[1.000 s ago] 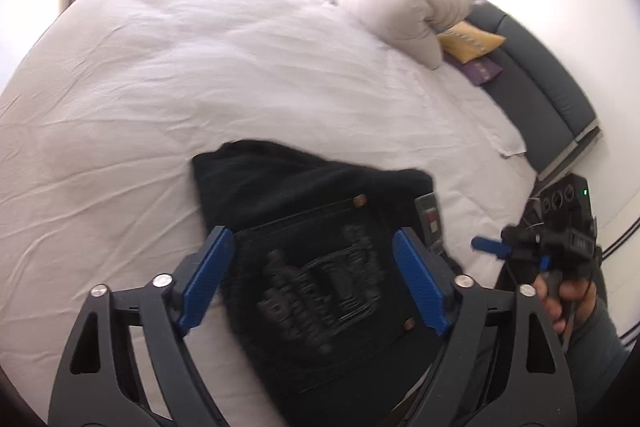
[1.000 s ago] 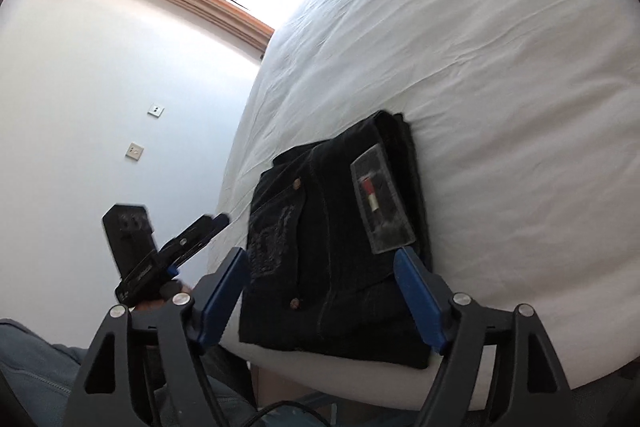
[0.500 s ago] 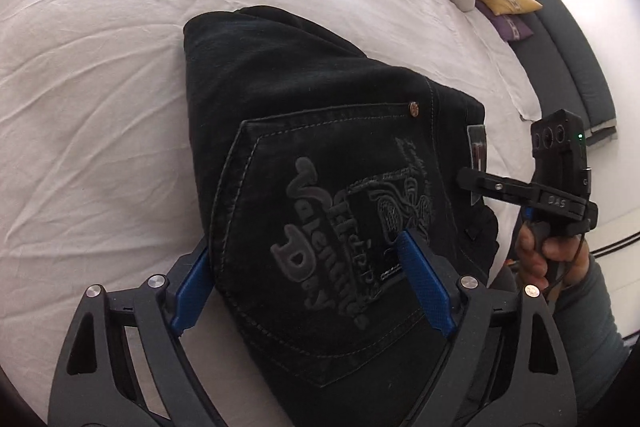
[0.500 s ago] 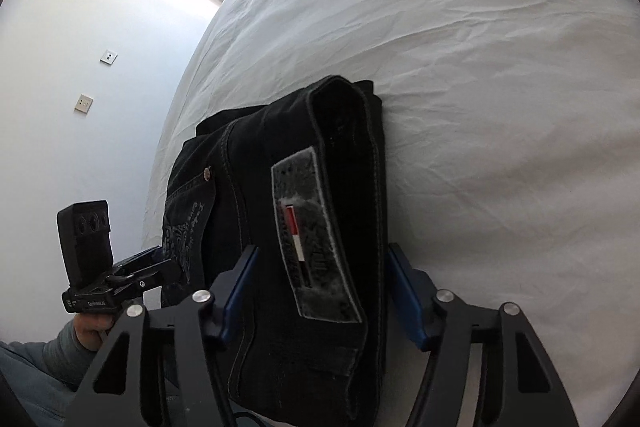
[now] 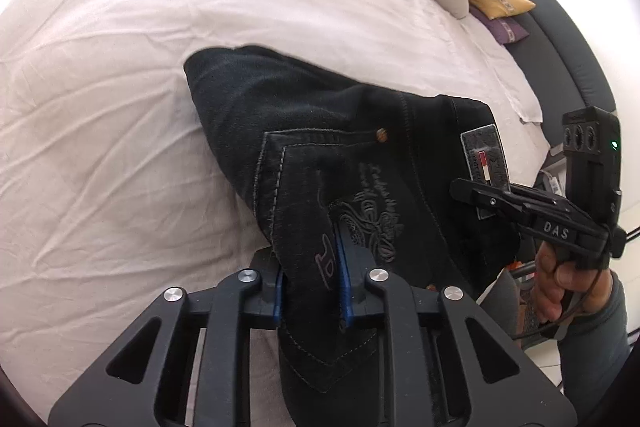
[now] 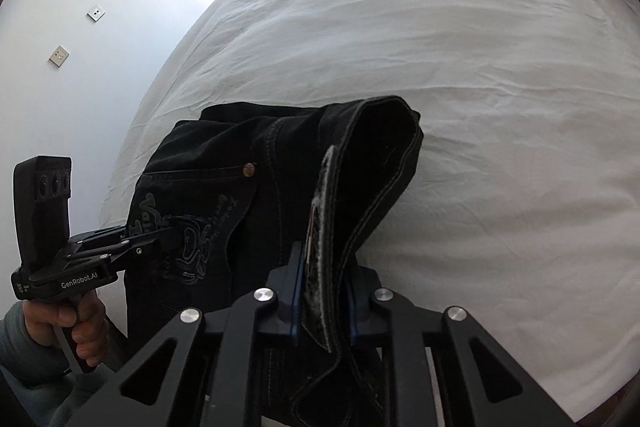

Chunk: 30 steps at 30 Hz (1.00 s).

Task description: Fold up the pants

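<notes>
White bedding [image 5: 120, 67] carries the folded black pants [image 5: 320, 131] near its front edge. Half a second ago both tools hovered spread over them; now the left gripper [image 5: 312, 291] clenches the pocket panel and the right gripper [image 6: 322, 301] clamps the waistband patch, so a lift or final fold looks imminent.

White bed [image 5: 120, 107] under black pants [image 5: 320, 131].

Both wrist views look closely along their fingers, sharing the pants [image 5: 340, 155] and bed [image 6: 460, 47].
</notes>
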Each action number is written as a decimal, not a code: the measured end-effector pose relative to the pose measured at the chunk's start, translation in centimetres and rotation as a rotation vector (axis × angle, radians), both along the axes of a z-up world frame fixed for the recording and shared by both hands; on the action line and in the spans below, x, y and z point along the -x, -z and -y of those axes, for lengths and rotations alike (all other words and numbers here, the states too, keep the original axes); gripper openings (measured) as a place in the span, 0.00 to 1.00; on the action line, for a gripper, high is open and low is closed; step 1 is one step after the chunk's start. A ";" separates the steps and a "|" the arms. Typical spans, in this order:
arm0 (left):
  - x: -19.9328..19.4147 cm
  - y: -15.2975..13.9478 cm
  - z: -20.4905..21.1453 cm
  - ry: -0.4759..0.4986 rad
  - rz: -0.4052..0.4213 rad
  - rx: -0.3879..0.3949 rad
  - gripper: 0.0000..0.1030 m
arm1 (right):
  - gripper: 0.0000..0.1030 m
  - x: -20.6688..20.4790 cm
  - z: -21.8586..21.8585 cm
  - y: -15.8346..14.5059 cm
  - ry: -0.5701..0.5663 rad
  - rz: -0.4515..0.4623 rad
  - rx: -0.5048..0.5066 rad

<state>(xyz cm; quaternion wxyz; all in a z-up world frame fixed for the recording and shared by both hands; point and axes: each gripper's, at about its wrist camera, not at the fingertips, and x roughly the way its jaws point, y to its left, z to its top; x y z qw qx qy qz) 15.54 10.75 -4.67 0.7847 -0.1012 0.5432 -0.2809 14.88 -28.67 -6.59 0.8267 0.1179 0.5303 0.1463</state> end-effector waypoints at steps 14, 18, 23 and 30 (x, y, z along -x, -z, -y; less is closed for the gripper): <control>-4.6 -9.7 -5.6 -0.063 0.224 -0.033 0.16 | 0.17 -3.7 -2.7 -7.7 -0.060 0.203 0.023; -8.2 -9.0 -8.4 -0.110 0.226 -0.087 0.16 | 0.17 -8.1 -5.1 -7.1 -0.096 0.208 0.022; -12.8 -6.3 -11.0 -0.145 0.182 -0.133 0.17 | 0.17 -12.9 -7.7 -4.8 -0.129 0.179 0.020; -15.9 -1.9 -12.0 -0.161 0.149 -0.157 0.23 | 0.17 -16.9 -9.0 -1.0 -0.108 0.113 0.018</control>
